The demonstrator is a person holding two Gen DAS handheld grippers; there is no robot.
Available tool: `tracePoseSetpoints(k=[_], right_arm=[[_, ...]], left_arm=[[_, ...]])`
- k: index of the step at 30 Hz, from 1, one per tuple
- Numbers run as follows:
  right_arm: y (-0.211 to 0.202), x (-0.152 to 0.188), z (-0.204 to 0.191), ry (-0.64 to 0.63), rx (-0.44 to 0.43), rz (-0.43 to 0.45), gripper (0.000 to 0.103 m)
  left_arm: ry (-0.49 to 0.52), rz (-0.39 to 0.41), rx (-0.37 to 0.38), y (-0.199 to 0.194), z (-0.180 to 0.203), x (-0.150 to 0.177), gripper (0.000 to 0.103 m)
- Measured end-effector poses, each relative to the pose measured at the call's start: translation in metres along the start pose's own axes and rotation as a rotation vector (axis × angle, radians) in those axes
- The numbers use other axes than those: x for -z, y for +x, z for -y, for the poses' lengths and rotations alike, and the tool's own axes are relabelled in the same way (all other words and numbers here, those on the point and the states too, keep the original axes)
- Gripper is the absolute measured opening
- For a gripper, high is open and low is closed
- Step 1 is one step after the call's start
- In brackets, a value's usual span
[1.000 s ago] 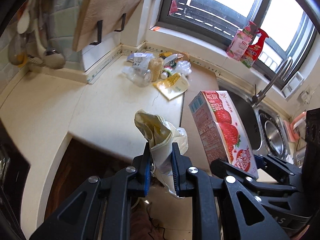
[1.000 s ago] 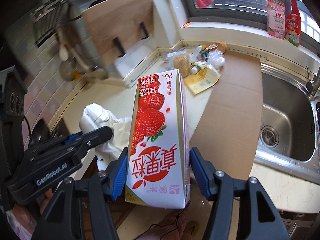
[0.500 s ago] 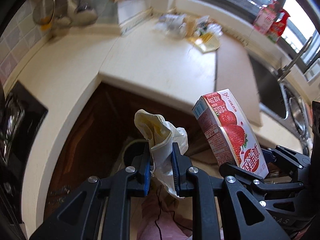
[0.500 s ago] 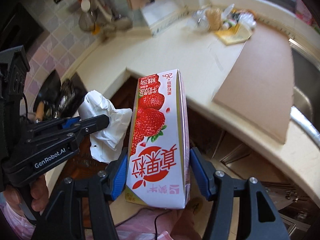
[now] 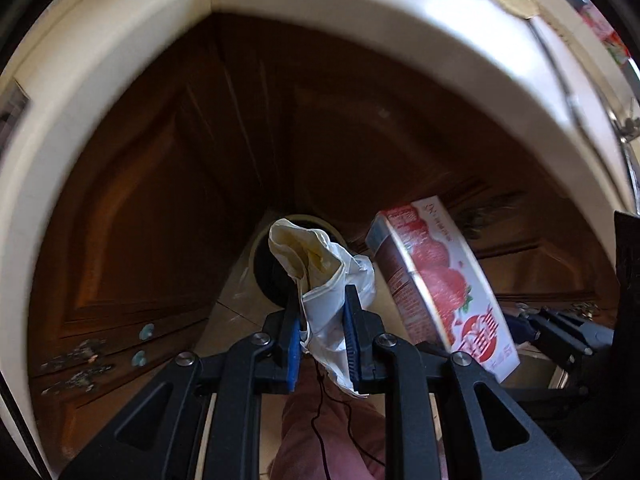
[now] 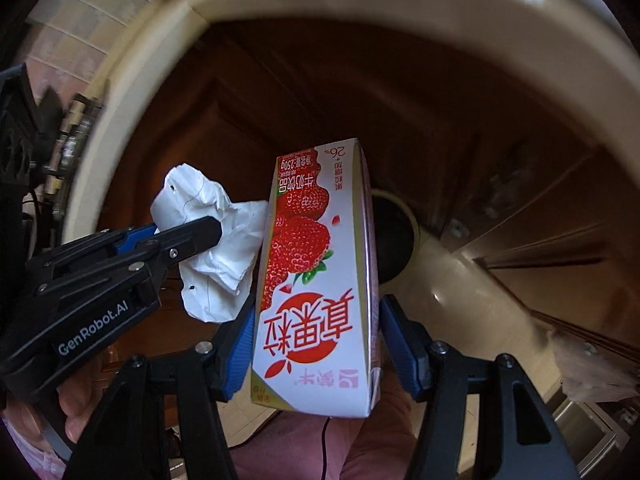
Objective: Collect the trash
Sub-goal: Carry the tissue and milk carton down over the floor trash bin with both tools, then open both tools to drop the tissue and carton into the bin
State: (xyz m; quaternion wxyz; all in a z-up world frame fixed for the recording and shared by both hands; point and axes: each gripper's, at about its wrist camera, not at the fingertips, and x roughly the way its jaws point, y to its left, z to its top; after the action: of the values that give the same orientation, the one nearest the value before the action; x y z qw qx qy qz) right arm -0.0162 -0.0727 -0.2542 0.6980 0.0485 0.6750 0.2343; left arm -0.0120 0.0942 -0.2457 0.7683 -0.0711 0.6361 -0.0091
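Gripping a carton (image 6: 316, 280) by its base, long axis pointing forward, the right gripper (image 6: 316, 344) hovers before a bin (image 6: 394, 240); the left gripper (image 5: 322, 334) pinches a wrapper (image 5: 320, 276) alongside.

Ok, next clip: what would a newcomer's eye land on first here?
Most striking is the strawberry milk carton, clamped upright in the right hand-held gripper and filling the middle of the right wrist view. Beside it, the left hand-held gripper pinches a crumpled white wrapper. Both hang in front of dark wooden cabinet doors, above a round bin opening on the floor.
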Motion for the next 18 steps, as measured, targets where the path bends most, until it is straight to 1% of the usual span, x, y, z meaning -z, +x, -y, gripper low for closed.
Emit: tracePoseSetpoints(k=[6,8,11,13,14,15,18], right_arm=[[0.081,-0.014,0.015,0.024,0.019,-0.065,0.06],[0.111,-0.018,0.024,0.037,0.039,-0.088,0.06],[0.158,-0.023,0.037,0.053,0.066,-0.129,0.06],[0.186,-0.026,0.044,0.063,0.078,-0.153,0.06],[0.199,-0.027,0.048,0.068,0.086,-0.165,0.06],[0.215,-0.027,0.052,0.074,0.098,-0.179,0.06],[0.246,-0.029,0.061,0.084,0.11,-0.205,0.06]], left_arm=[[-0.026,-0.037,0.007,0.084,-0.03,-0.002,0.017],[-0.035,-0.058,0.001,0.118,-0.042,-0.004,0.017],[-0.049,-0.091,0.018,0.159,-0.057,-0.009,0.018],[-0.033,-0.115,0.025,0.19,-0.064,-0.011,0.018],[-0.022,-0.123,0.021,0.202,-0.063,-0.016,0.019],[-0.008,-0.129,0.012,0.214,-0.066,-0.017,0.022],[0.033,-0.159,-0.02,0.243,-0.069,-0.015,0.025]])
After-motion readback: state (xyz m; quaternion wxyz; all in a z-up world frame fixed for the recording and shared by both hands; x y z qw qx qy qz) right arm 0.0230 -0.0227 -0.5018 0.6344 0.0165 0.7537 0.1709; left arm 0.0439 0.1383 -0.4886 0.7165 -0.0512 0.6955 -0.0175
